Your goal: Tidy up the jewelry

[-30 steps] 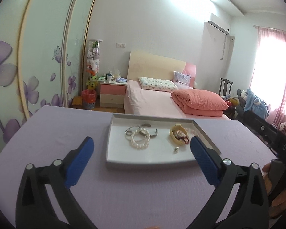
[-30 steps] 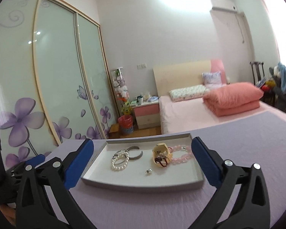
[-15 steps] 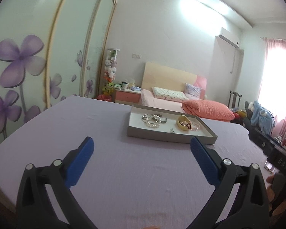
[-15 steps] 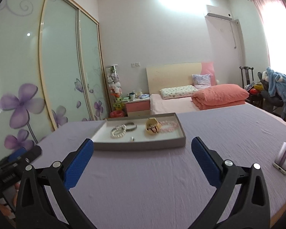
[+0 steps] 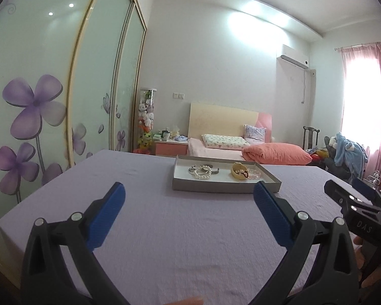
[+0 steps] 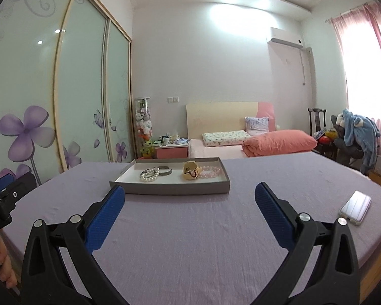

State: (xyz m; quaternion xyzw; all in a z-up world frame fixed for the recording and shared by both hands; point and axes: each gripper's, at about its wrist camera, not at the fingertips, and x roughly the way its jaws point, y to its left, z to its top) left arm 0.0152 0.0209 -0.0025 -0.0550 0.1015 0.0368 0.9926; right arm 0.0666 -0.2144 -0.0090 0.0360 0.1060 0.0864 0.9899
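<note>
A shallow grey tray (image 5: pixel 223 189) (image 6: pixel 170 188) sits on the purple-covered table, far ahead of both grippers. In it lie a white pearl bracelet (image 5: pixel 203 173) (image 6: pixel 149 175), a silver bangle (image 5: pixel 213 169) (image 6: pixel 165 172), a small yellow dish (image 5: pixel 238 174) (image 6: pixel 190 172) holding dark beads, and a pink bead bracelet (image 5: pixel 255 174) (image 6: pixel 210 172). My left gripper (image 5: pixel 189 198) is open and empty, low over the near part of the table. My right gripper (image 6: pixel 190 198) is open and empty too. The right gripper's body also shows at the left wrist view's right edge (image 5: pixel 355 203).
A phone (image 6: pixel 356 206) lies on the table at the right. Sliding wardrobe doors (image 5: pixel 50 96) with purple flowers stand to the left. A bed (image 6: pixel 241 145) with a pink quilt and a bedside cabinet (image 6: pixel 171 151) lie beyond the table.
Both grippers have pulled back from the tray and dropped lower; the tray now looks smaller and farther off. Both stay open and empty.
</note>
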